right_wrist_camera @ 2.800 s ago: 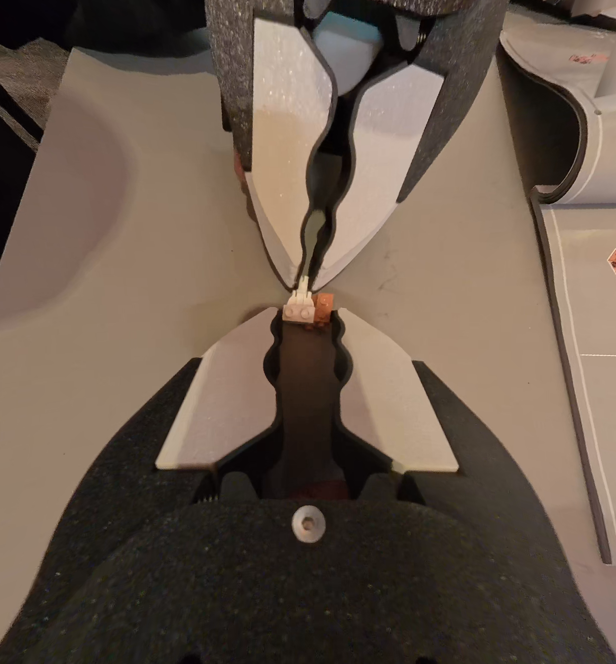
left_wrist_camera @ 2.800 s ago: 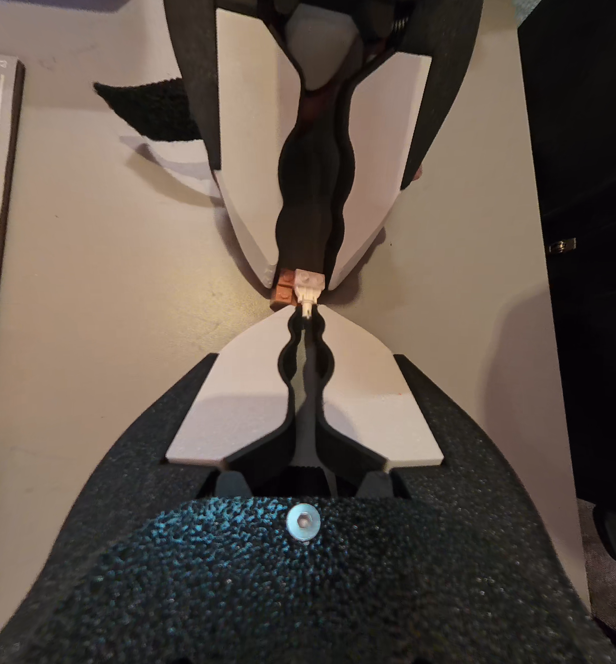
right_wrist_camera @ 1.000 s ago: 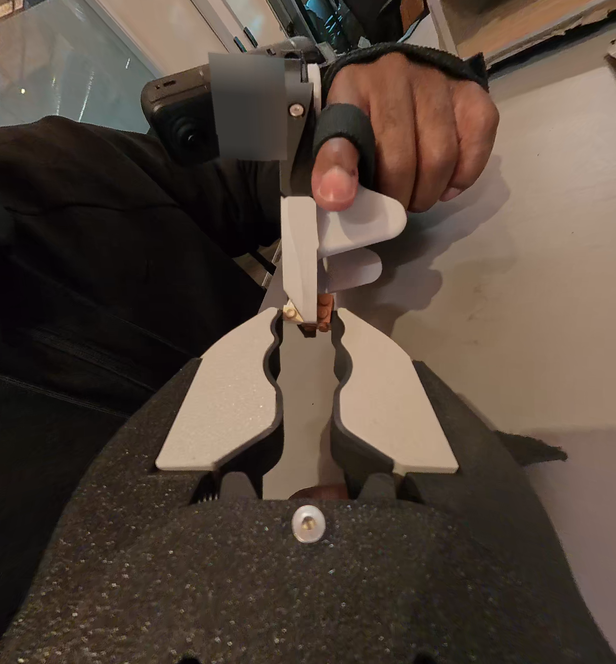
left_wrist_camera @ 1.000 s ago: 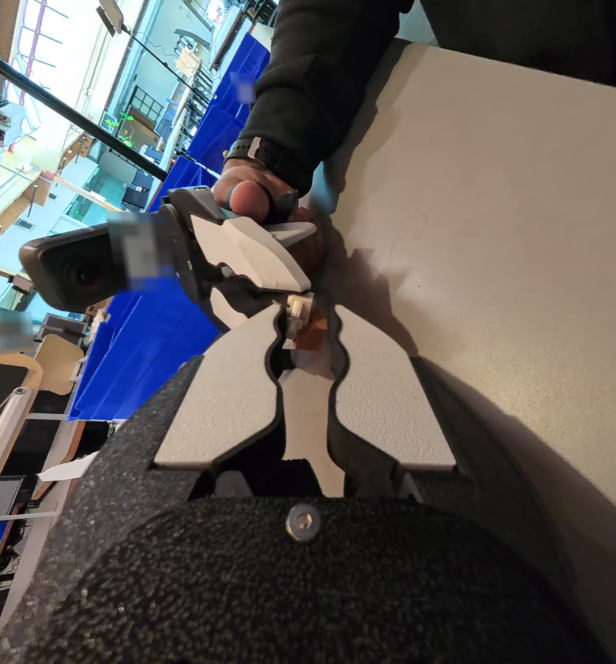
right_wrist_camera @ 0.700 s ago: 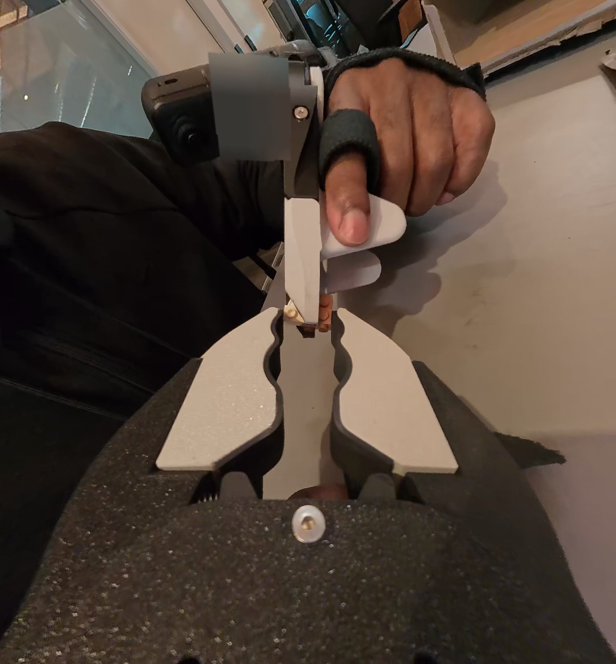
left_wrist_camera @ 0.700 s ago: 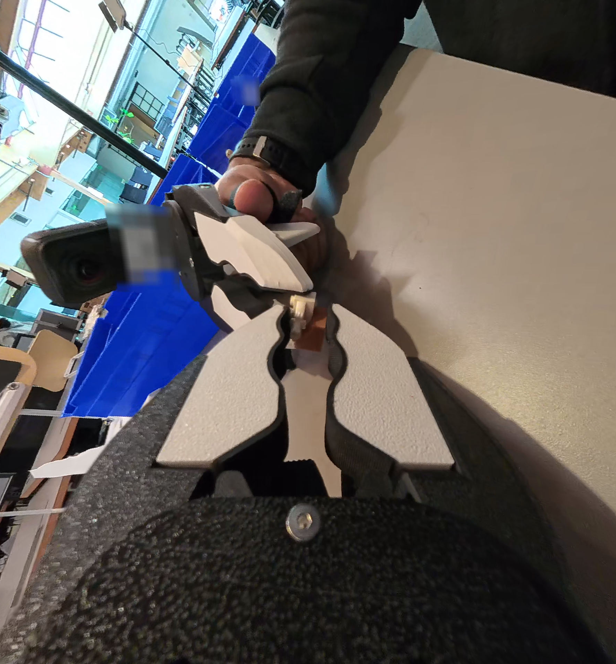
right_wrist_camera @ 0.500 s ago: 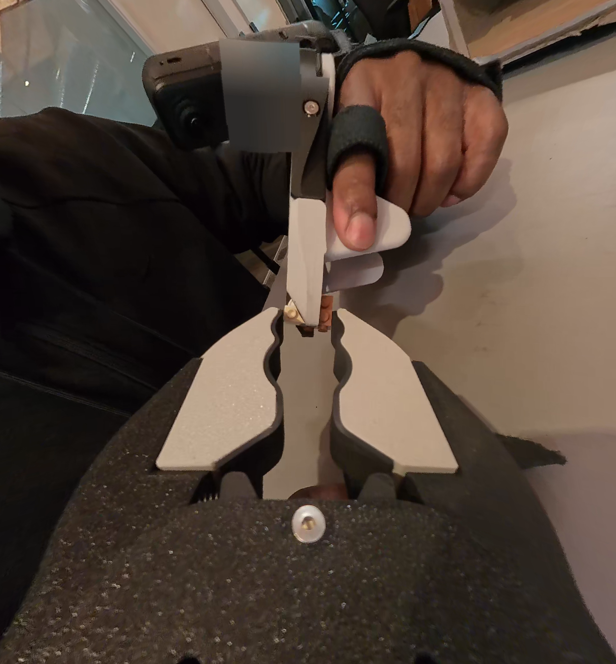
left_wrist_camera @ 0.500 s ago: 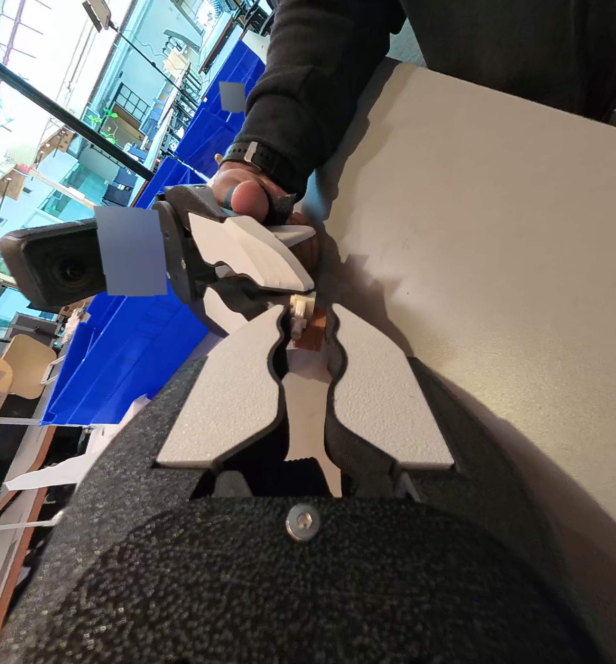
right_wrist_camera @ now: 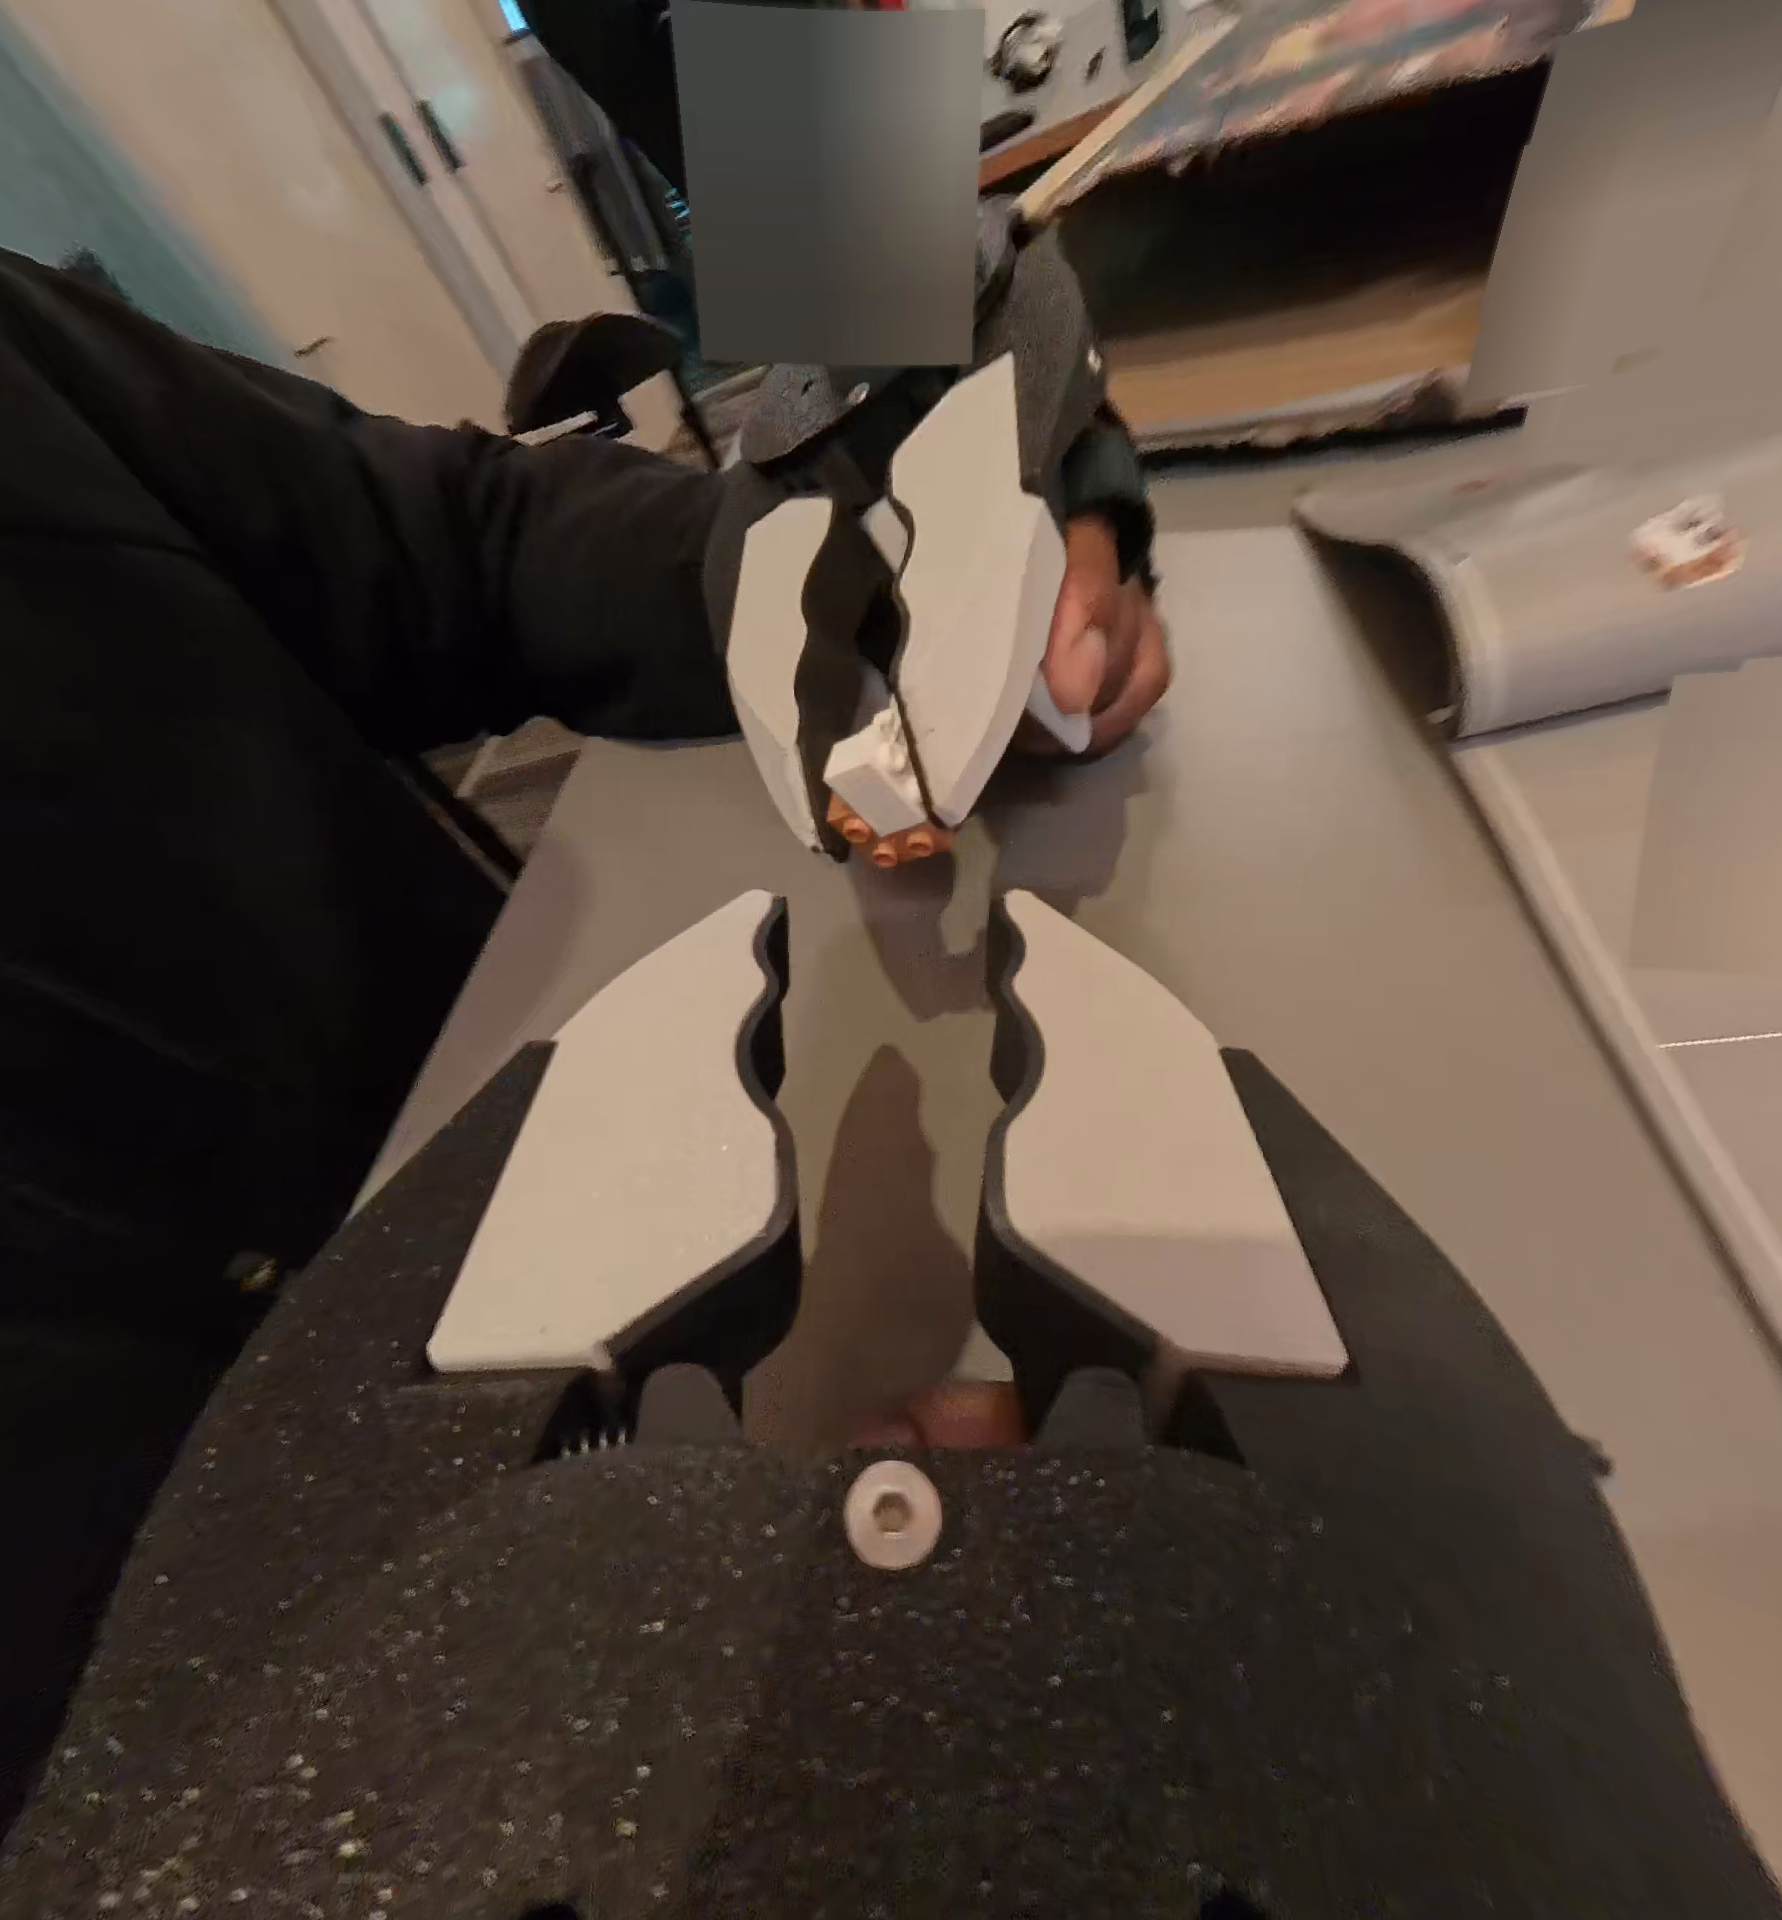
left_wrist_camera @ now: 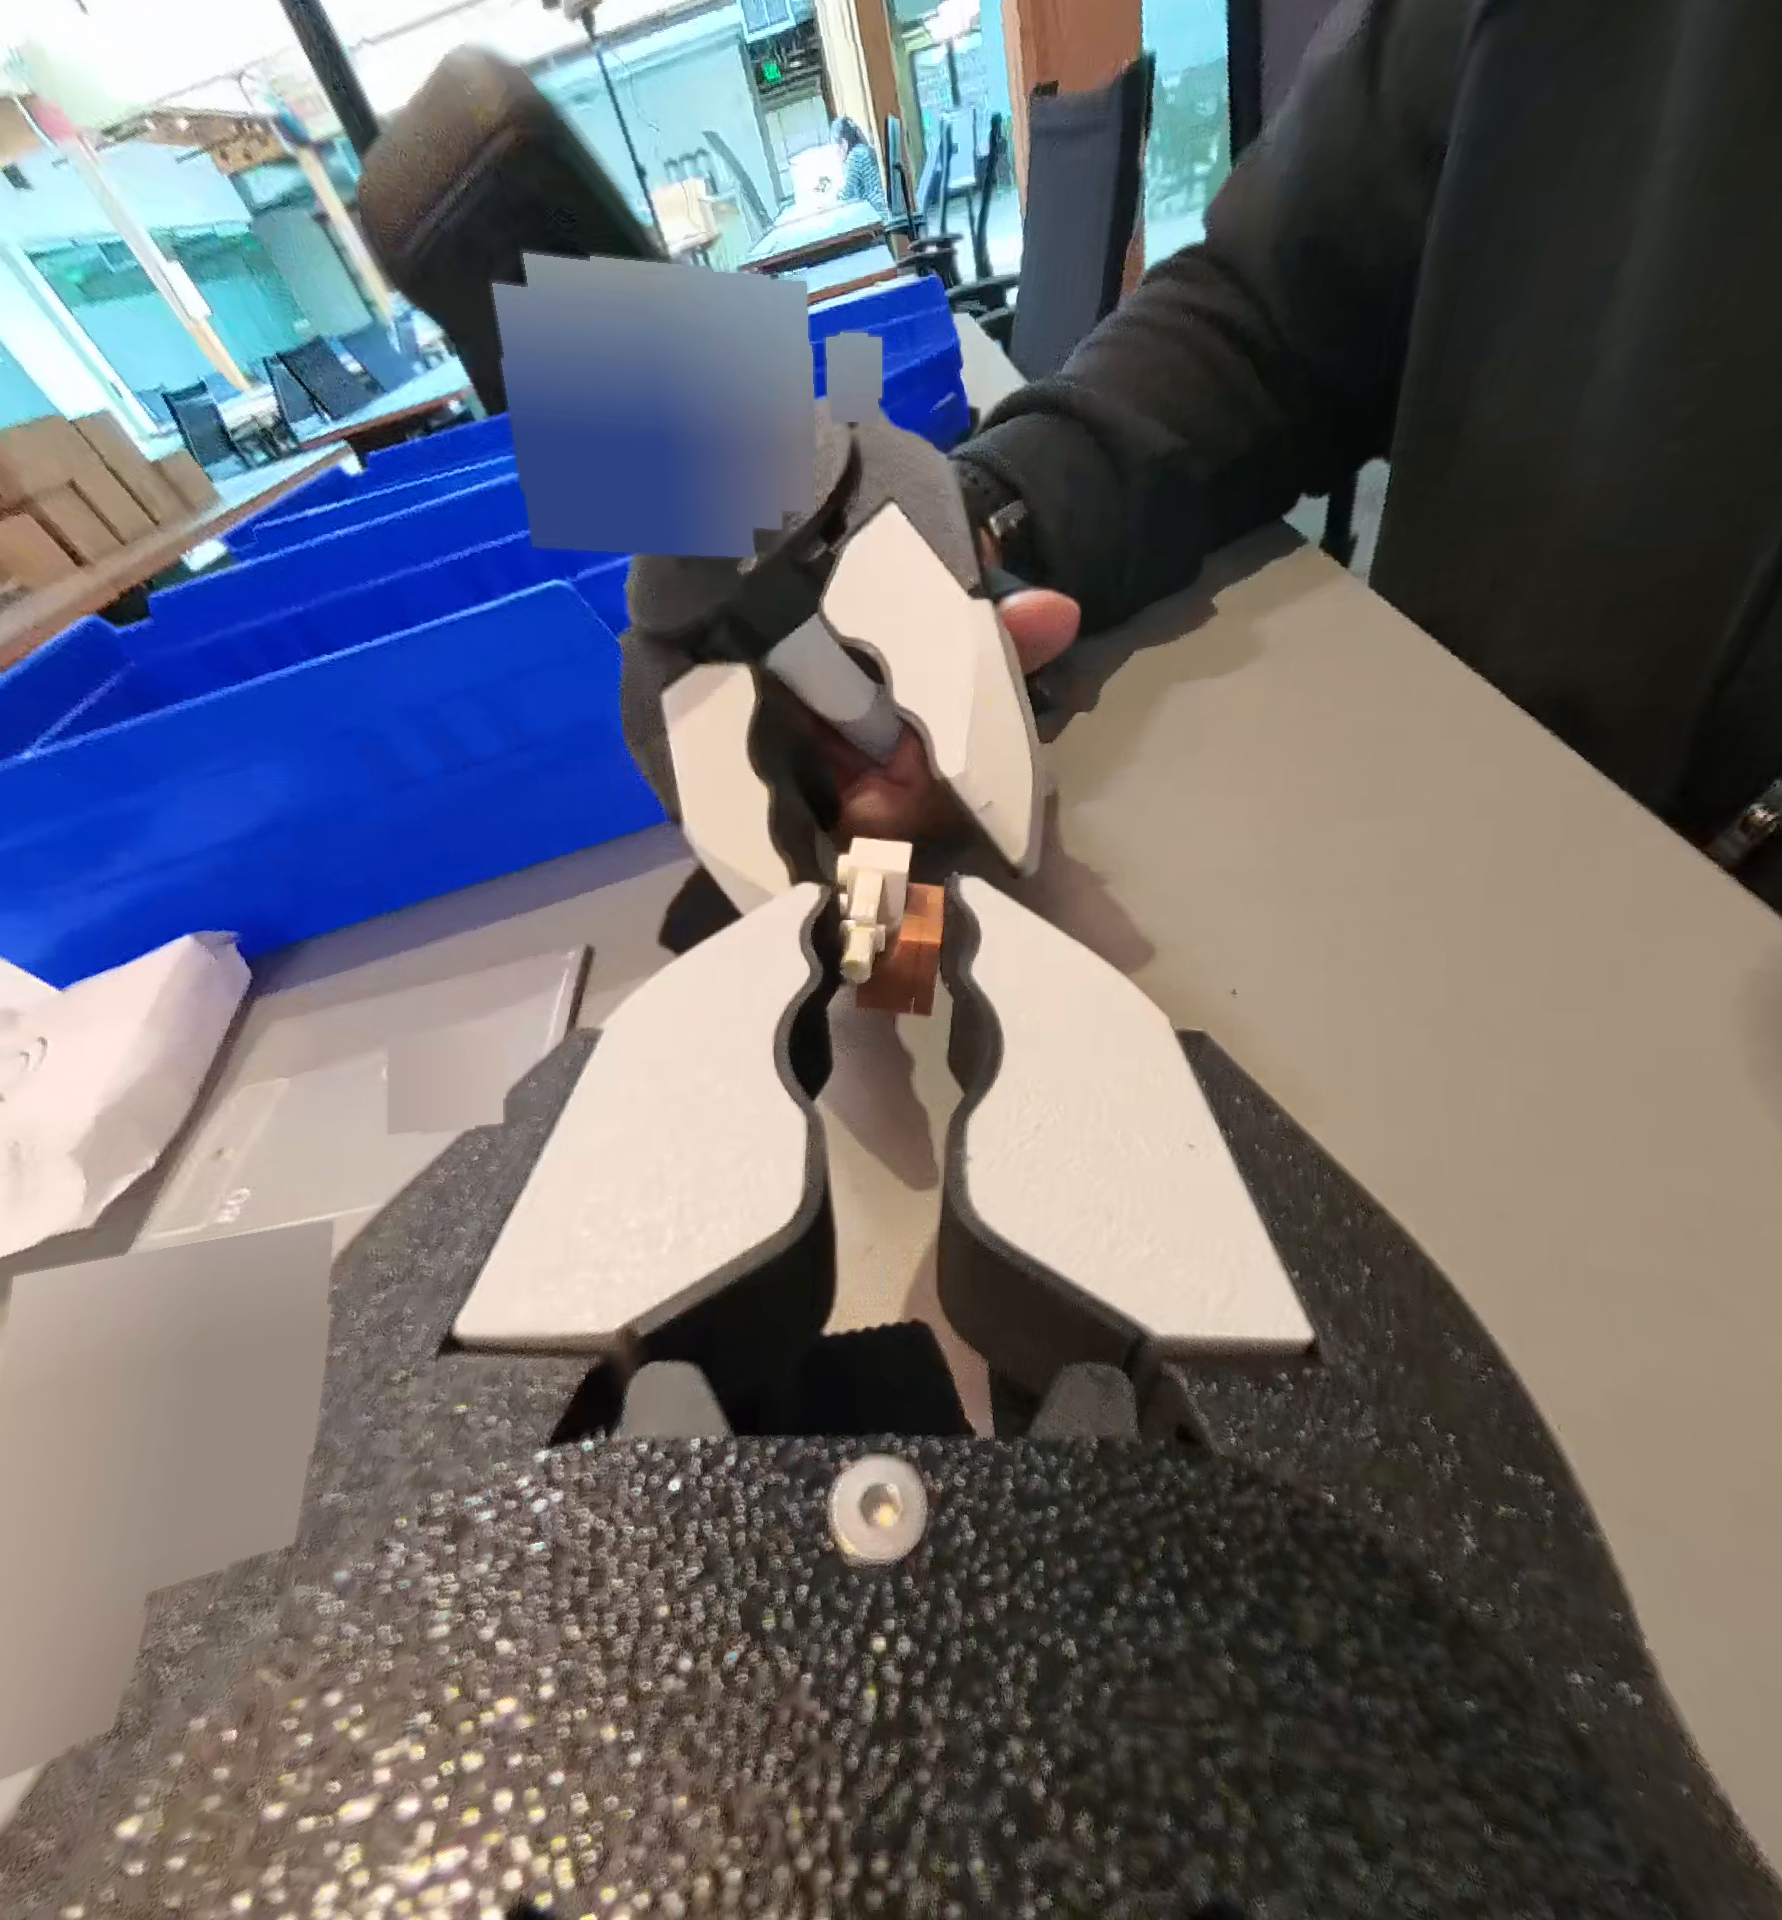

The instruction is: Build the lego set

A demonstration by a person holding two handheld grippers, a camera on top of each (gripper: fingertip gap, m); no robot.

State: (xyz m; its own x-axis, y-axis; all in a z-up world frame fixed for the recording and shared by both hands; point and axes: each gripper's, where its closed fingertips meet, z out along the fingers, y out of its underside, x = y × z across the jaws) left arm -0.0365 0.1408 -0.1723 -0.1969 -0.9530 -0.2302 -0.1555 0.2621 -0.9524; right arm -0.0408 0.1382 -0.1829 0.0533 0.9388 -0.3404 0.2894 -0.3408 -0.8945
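Spanning both views: grey worktop (left_wrist_camera: 1386, 935), partly hidden by grippers. Blue bins (left_wrist_camera: 295, 727), cut off at left. Right gripper (right_wrist_camera: 887, 914): fingers wide apart, bare. Left gripper (left_wrist_camera: 882, 914): fingers narrowed, pressing a small white-and-brown brick assembly (left_wrist_camera: 892, 930) held above the worktop; underside hidden.

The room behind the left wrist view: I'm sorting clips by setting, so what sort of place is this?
Probably a workshop or warehouse-like workspace: blue plastic bins stand in rows beside the grey table, with cardboard boxes stacked beyond and large windows behind.
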